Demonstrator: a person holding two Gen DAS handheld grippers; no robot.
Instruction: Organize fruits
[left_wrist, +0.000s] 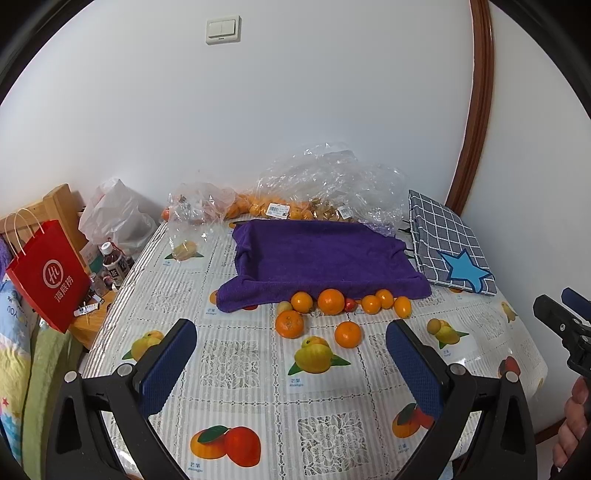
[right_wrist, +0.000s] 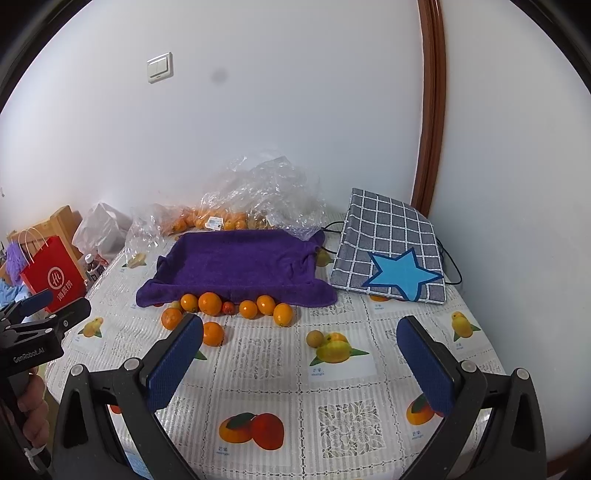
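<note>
Both wrist views look forward and down over the table (left_wrist: 258, 406), from near its front edge, sharing the purple towel (left_wrist: 321, 254) mid-frame.

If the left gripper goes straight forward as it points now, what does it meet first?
Probably the loose oranges: the left gripper is open over the tablecloth, and two oranges lie just ahead, before the purple towel. Depth is uncertain.

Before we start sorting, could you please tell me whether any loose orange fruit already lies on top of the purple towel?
No: the purple towel lies bare, and the loose orange fruits sit on the fruit-print tablecloth along its near edge.
</note>
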